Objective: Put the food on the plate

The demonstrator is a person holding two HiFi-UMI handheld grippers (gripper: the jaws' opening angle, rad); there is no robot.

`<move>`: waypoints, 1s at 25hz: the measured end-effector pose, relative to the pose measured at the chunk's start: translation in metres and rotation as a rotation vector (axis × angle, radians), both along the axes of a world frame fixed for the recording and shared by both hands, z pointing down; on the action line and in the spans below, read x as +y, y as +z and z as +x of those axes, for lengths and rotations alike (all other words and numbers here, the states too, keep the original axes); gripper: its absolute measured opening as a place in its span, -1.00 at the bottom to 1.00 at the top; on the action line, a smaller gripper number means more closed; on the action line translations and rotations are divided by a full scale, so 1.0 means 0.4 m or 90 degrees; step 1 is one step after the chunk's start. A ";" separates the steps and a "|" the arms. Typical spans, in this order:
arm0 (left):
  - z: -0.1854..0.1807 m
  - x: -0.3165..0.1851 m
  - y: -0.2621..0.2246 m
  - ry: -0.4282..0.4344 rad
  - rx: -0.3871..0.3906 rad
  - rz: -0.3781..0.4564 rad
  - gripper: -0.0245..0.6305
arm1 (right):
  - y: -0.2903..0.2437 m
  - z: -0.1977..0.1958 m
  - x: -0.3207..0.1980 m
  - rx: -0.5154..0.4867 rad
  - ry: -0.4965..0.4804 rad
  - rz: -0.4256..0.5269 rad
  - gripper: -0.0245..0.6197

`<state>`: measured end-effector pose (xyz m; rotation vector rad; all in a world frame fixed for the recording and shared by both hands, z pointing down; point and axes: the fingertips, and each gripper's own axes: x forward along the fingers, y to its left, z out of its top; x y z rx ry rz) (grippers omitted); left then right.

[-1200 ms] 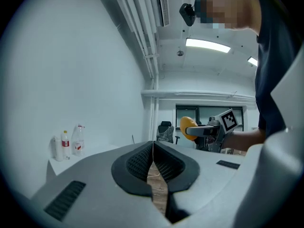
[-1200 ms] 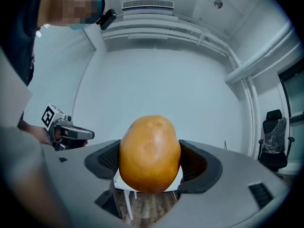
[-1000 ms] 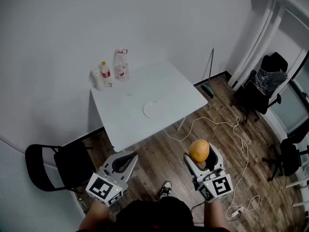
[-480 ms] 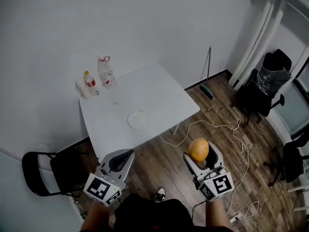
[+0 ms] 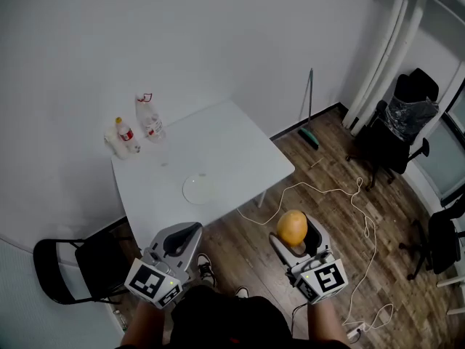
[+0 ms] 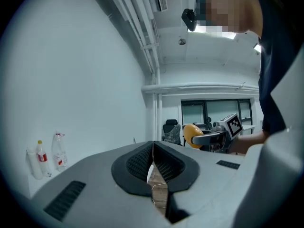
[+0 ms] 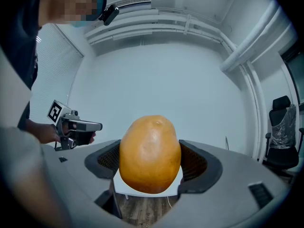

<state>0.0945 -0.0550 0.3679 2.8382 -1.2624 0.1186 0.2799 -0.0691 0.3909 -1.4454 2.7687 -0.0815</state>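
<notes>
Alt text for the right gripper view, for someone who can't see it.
The right gripper is shut on an orange oval food item, upright between its jaws. The left gripper shows behind at left, against a white wall.

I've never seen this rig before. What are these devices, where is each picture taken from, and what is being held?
No robot here: a person holds a hand-held claw in each hand. The head view comes from a camera on the person's head, looking down; the other two ride on the claws. The right claw grips an orange-yellow fruit. The left claw is shut and empty. Ahead, a white table bears a white plate and two bottles.
</notes>
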 end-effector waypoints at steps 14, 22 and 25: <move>-0.177 -0.319 0.052 -0.006 0.028 -0.024 -0.85 | 0.035 -0.162 -0.311 0.042 -0.006 -0.021 0.22; -0.409 -0.519 0.105 -0.039 0.031 -0.044 -0.85 | 0.084 -0.389 -0.541 0.069 -0.030 -0.043 0.22; -0.467 -0.557 0.121 -0.040 0.029 -0.051 -0.85 | 0.095 -0.468 -0.590 0.077 -0.046 -0.052 0.22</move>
